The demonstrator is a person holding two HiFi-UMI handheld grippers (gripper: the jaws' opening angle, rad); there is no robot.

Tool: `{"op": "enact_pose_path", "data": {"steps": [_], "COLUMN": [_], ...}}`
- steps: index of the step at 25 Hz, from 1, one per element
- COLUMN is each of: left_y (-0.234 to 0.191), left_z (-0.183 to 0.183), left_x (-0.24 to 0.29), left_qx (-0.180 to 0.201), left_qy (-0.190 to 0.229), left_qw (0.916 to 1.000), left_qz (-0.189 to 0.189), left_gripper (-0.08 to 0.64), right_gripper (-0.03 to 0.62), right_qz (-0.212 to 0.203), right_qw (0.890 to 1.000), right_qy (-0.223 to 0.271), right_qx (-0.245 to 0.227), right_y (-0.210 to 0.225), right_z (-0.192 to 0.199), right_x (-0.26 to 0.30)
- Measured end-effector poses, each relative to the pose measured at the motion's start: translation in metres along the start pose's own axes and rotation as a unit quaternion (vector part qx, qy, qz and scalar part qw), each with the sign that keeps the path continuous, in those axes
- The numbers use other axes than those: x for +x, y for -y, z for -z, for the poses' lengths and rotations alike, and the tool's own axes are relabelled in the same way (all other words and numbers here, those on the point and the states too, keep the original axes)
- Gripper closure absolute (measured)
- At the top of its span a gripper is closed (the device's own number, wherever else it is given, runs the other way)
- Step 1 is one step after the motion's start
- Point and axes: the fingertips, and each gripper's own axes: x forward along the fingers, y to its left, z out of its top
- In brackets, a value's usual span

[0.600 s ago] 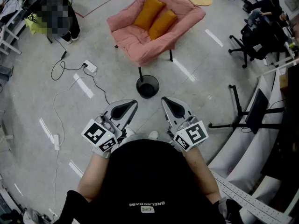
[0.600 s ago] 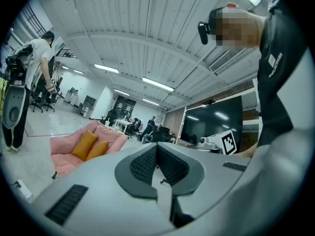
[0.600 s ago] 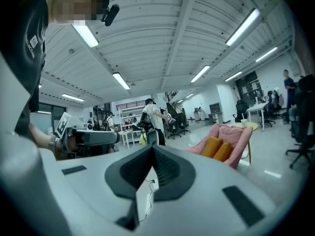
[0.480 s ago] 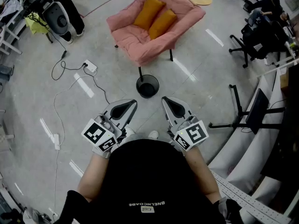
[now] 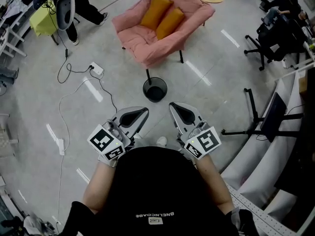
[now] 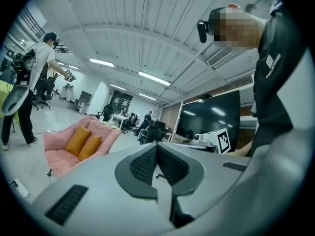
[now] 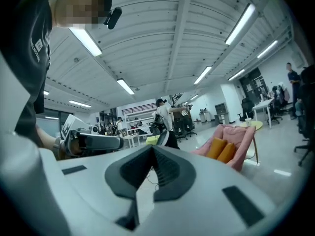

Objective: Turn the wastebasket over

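On the floor (image 5: 209,104) ahead of me: the black wastebasket (image 5: 155,90) stands mouth up, just in front of the pink armchair (image 5: 147,45) and well apart from both my grippers.
My left gripper (image 5: 143,111): jaws pressed together, nothing between them.
My right gripper (image 5: 172,105): also pressed together and empty, beside the left one.
Armchair: two orange cushions (image 5: 163,16) lie on its seat.

Wastebasket (image 5: 155,90) on floor, just in front of armchair (image 5: 140,45); 2 cushions (image 5: 156,13) side by side on seat. Power strip (image 5: 97,71) to basket's left, stand (image 5: 252,113) well to its right. L gripper (image 5: 143,113) & R gripper (image 5: 173,107) side by side, basket ahead betw. them.
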Motion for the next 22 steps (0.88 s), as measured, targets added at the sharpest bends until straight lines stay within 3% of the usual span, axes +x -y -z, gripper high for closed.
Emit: {"op": "enact_pose_path", "data": {"steps": [4, 10, 16, 22], "left_y": [0.009, -0.014, -0.061, -0.141], "left_z": [0.009, 0.017, 0.012, -0.003], "left_x": [0.008, 0.011, 0.014, 0.005], "left_qx": [0.006, -0.016, -0.029, -0.041], "left_qy": [-0.021, -0.022, -0.019, -0.023], "left_qw": [0.9998, 0.9996, 0.9994, 0.9986], "left_qz": [0.002, 0.0, 0.01, 0.021], "left_gripper": [0.548, 0.548, 0.548, 0.548], "right_gripper": [0.582, 0.583, 0.583, 0.581], "right_qz": [-0.002, 0.024, 0.047, 0.085], "right_qw": [1.0, 0.999, 0.998, 0.994], "right_qy": [0.004, -0.018, -0.032, -0.049], "right_qx": [0.02, -0.045, -0.036, -0.038], "right_y": [0.008, 0.015, 0.029, 0.042], "right_z": [0.002, 0.01, 0.014, 0.011], "right_x": [-0.008, 0.0, 0.032, 0.093]}}
